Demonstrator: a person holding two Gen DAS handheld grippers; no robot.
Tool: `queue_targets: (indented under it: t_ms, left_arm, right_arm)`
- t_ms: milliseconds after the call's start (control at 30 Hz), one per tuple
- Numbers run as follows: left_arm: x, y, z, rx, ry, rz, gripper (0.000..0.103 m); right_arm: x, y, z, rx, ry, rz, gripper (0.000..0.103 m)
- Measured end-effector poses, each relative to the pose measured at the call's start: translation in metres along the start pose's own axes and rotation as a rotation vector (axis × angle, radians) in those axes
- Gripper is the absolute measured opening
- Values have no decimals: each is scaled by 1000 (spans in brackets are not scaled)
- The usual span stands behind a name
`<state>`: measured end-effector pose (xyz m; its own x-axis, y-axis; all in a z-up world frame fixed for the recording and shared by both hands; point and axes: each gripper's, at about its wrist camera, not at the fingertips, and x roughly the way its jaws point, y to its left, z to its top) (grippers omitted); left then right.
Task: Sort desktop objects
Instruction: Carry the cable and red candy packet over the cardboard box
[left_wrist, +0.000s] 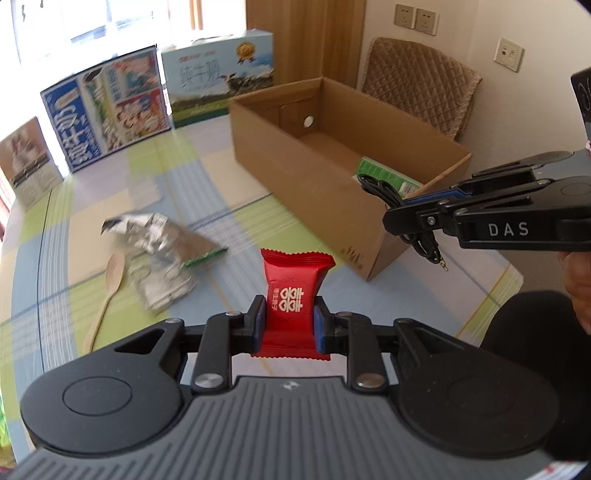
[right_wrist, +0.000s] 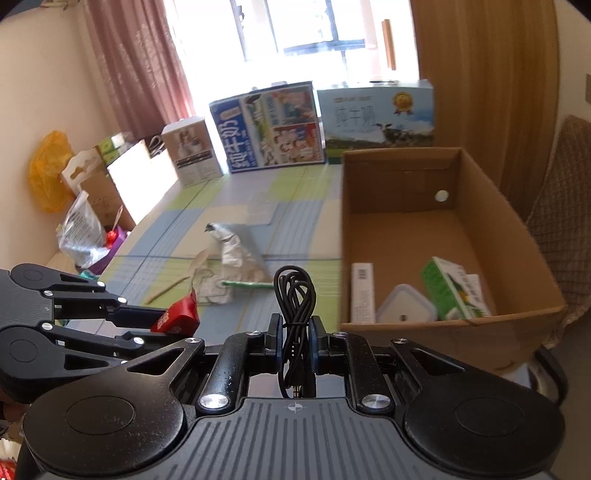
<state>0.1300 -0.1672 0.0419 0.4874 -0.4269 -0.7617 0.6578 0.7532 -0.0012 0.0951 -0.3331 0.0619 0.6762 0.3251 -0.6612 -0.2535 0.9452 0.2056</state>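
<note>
My left gripper (left_wrist: 289, 317) is shut on a red candy packet (left_wrist: 293, 299) and holds it above the table, in front of the open cardboard box (left_wrist: 314, 173). My right gripper (right_wrist: 295, 325) is shut on a coiled black cable (right_wrist: 295, 291), near the box's (right_wrist: 345, 240) left wall. In the left wrist view the right gripper (left_wrist: 393, 218) hangs with the cable (left_wrist: 384, 190) at the box's near corner. In the right wrist view the left gripper (right_wrist: 173, 321) with the candy (right_wrist: 181, 312) is at the lower left. The box holds a green carton (right_wrist: 454, 288), a white case (right_wrist: 404, 304) and a white stick pack (right_wrist: 362, 291).
On the table lie a crumpled silver foil bag (left_wrist: 159, 236), a wooden spoon (left_wrist: 107, 295) and a printed wrapper (left_wrist: 162, 288). Milk cartons (left_wrist: 110, 107) stand along the far edge. A padded chair (left_wrist: 421, 85) is behind the box. Bags and boxes (right_wrist: 85, 206) crowd the left side.
</note>
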Motion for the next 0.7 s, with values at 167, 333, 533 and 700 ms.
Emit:
queue_targets:
  t_ms: [167, 333, 533, 700]
  left_arm:
    - [7, -23, 24, 40, -12, -16, 21]
    - [17, -48, 45, 83, -20, -40, 21]
    - [30, -71, 65, 108, -29, -70, 21]
    - [41, -82, 77, 115, -33, -90, 21]
  right_arm:
    - [-16, -29, 3, 36, -28, -34, 10]
    - [-26, -54, 4, 59, -41, -67, 10]
    - [-30, -77, 7, 84, -50, -91, 10]
    - [-31, -93, 11, 95, -54, -107, 10]
